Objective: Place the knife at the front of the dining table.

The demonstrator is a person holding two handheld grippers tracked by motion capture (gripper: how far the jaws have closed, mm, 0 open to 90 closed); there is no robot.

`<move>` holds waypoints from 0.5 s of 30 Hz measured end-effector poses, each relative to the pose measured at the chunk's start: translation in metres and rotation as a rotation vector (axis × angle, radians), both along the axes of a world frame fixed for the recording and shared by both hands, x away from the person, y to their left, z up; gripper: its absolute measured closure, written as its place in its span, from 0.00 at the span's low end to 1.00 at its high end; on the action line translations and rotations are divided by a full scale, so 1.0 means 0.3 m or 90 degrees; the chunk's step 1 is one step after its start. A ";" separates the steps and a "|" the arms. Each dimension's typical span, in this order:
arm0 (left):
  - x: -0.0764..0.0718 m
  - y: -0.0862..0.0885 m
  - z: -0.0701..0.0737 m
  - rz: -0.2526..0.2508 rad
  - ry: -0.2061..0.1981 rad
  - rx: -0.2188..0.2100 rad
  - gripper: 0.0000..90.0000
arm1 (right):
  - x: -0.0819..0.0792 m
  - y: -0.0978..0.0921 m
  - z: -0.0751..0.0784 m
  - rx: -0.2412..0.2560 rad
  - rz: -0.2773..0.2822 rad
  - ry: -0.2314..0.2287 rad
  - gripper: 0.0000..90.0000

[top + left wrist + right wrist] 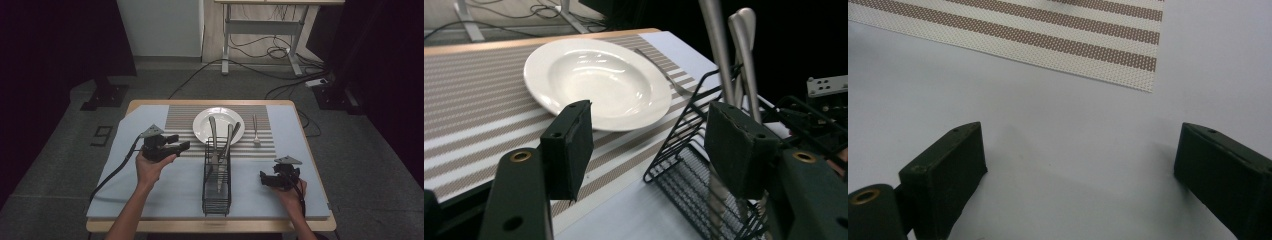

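Observation:
A white plate (202,131) rests on the striped placemat (180,120) at the table's middle back. A fork (255,131) lies on the mat to its right. In front of the plate stands a black wire caddy (216,192) holding upright cutlery (214,131). My left gripper (182,145) hovers open left of the caddy, pointing toward it; its view shows the plate (594,80) and the caddy (684,155) between the jaws. My right gripper (265,179) is open, low over the blue cloth (1048,125) right of the caddy, nothing between its jaws.
The blue cloth (145,195) covers most of the wooden table (210,226). Cables (270,50) and a desk frame (260,30) stand on the floor beyond the table. A corner of the placemat (1128,75) lies ahead of the right gripper.

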State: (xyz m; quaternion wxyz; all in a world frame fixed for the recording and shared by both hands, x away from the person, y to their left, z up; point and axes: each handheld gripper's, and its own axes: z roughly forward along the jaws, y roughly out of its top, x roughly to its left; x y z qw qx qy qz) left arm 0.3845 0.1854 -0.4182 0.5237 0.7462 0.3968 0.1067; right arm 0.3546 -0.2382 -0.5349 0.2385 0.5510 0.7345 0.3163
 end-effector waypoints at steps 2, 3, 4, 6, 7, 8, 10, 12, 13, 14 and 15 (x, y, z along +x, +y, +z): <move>0.005 -0.013 0.014 -0.004 -0.004 0.003 0.40 | 0.000 0.000 0.000 0.001 0.001 -0.001 0.08; 0.005 -0.013 0.014 -0.004 -0.004 0.003 0.40 | 0.000 0.000 0.000 0.001 0.002 -0.001 0.08; 0.011 -0.026 0.026 -0.008 -0.005 0.000 0.40 | 0.000 0.000 0.000 0.001 0.002 -0.001 0.08; 0.015 -0.031 0.031 -0.009 -0.004 0.000 0.40 | -0.001 0.000 0.000 0.002 0.002 -0.002 0.08; 0.018 -0.035 0.035 -0.009 -0.006 0.001 0.40 | -0.001 0.000 0.000 0.002 0.002 -0.002 0.08; 0.024 -0.042 0.042 -0.011 -0.007 0.001 0.40 | -0.001 0.000 0.000 0.002 0.001 -0.002 0.09; 0.030 -0.045 0.046 -0.013 -0.006 -0.002 0.40 | -0.001 0.000 0.000 0.002 0.001 -0.002 0.09; 0.033 -0.048 0.048 -0.014 -0.004 -0.003 0.40 | -0.001 0.000 0.000 0.003 0.001 -0.002 0.09; 0.038 -0.055 0.051 -0.014 -0.003 0.001 0.40 | -0.001 0.000 0.000 0.003 0.001 -0.001 0.09; 0.040 -0.059 0.054 -0.015 -0.003 0.001 0.40 | -0.001 0.000 0.000 0.003 0.001 -0.001 0.09; 0.040 -0.059 0.054 -0.015 -0.003 0.001 0.40 | -0.001 0.000 0.000 0.003 0.001 -0.001 0.09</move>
